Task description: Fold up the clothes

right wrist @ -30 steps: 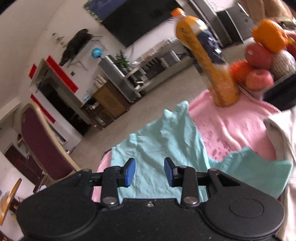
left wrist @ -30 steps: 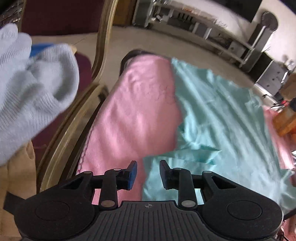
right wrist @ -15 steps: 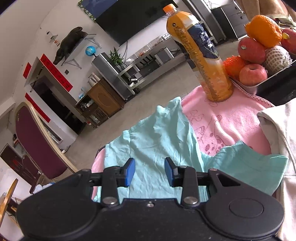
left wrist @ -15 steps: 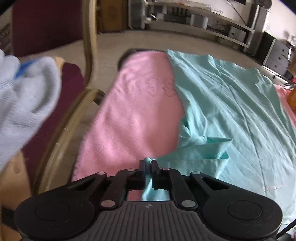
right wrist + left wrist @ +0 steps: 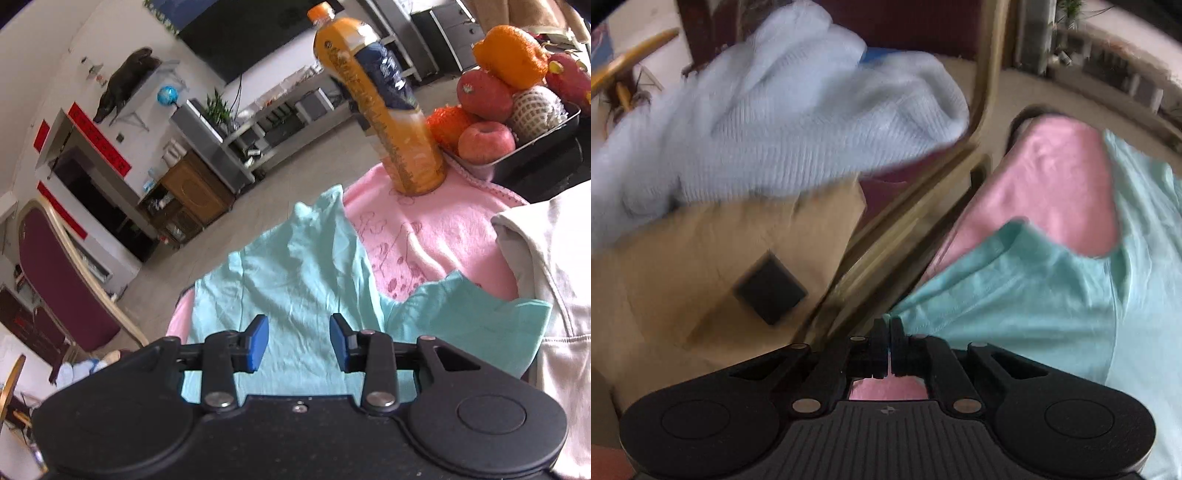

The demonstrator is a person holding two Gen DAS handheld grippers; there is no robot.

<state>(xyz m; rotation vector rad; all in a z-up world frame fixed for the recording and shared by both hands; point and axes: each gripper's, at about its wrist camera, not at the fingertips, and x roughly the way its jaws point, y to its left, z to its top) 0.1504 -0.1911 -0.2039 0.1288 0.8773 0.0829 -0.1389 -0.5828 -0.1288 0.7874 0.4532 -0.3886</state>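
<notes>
Since a second ago we see our left gripper (image 5: 888, 326) snap its jaws together on the edge of the teal shirt (image 5: 1027, 291) and swing toward the chair, dragging a sleeve-side flap up off the pink towel (image 5: 1060, 192). Now it's clenched tight on that corner of fabric, and the view is streaky with motion. Beside us on the chair seat sit a pale blue knit garment (image 5: 783, 114) and a tan garment (image 5: 701, 266) with a dark square patch.

Over on the other side, our right gripper (image 5: 298, 341) hovers above the shirt (image 5: 295, 280) with its jaws apart and nothing between the blue pads. We see the shirt spread across the pink towel (image 5: 417, 229), an orange drink bottle (image 5: 384, 99) standing at the towel's far edge, a fruit tray (image 5: 517, 155) beside it, and a white garment (image 5: 554, 280) at right.
</notes>
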